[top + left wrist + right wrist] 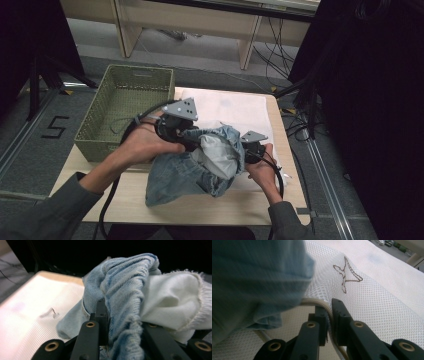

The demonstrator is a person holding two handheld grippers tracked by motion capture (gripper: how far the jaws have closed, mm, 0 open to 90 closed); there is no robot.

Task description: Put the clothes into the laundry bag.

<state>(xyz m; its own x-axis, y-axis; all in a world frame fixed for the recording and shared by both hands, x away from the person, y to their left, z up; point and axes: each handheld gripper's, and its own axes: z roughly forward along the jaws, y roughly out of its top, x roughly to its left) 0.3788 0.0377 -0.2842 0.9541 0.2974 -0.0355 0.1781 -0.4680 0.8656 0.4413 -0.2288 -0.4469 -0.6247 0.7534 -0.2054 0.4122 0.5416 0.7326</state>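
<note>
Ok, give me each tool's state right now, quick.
Left tool: closed on the bunched light-blue denim garment.
Right tool: closed on the corded rim of the white mesh laundry bag.

The pale blue denim garment [185,172] hangs bunched above the table's near middle, its white pocket lining [216,155] turned outward and its frayed lower part trailing down to the wood. A twisted fold of the denim [125,315] is pinched and lifted. Under it and beyond lies the white mesh laundry bag [240,107], spread flat toward the far right of the table, a small dark stitched figure [345,275] on its netting. The bag's corded rim [322,303] is raised at the near edge, curling open just beside the denim.
</note>
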